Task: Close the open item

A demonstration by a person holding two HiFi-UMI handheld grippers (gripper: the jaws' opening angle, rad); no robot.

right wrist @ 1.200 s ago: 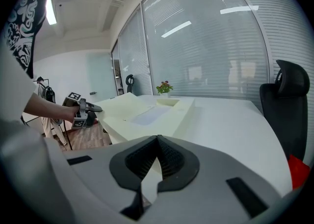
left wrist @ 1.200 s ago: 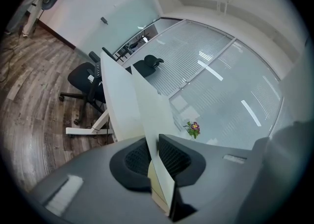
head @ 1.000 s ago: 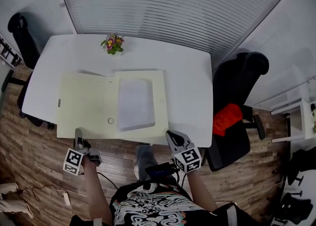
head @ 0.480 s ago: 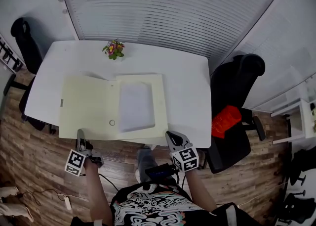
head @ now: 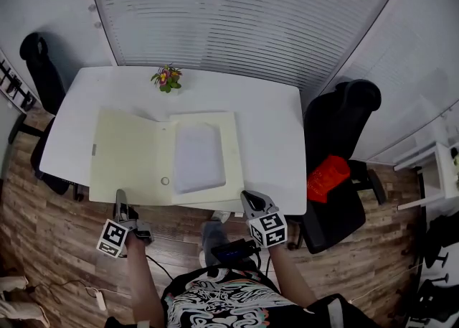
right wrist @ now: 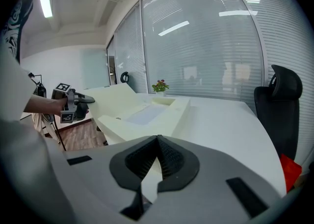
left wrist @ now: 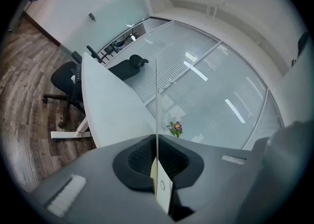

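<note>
the folder [head: 168,158] is the thing to shut here. it's lying opened out near the front edge of the white table [head: 269,125]. the tray half [head: 231,154] is on the right with a white sheet [head: 197,158] sitting in it, and the cover [head: 129,158] is spread out to the left.

that cover is the part that has to swing over, which is why your left claw [head: 119,193] is rolled on its side at the cover's near edge. its jaws have just been closing and now they're pinched on the thin card. you can see it running edge-on right between the pads in the left gripper view. from the right gripper view the cover looks tipped up off the table on that side, so i'd call this the start of the fold: grip made, swing not yet done.

your right claw [head: 247,195] is closed too, tips meeting right at the folder's near right corner. can't tell if it's nipping the edge or just parked there. my guess is it's there to stop the tray half sliding when the cover comes over.

the next bit probably wants a wide arc up and across to the right so the card doesn't buckle. the little flower pot [head: 166,77] at the back is well apart from the folder, so it shouldn't get in the way.
</note>
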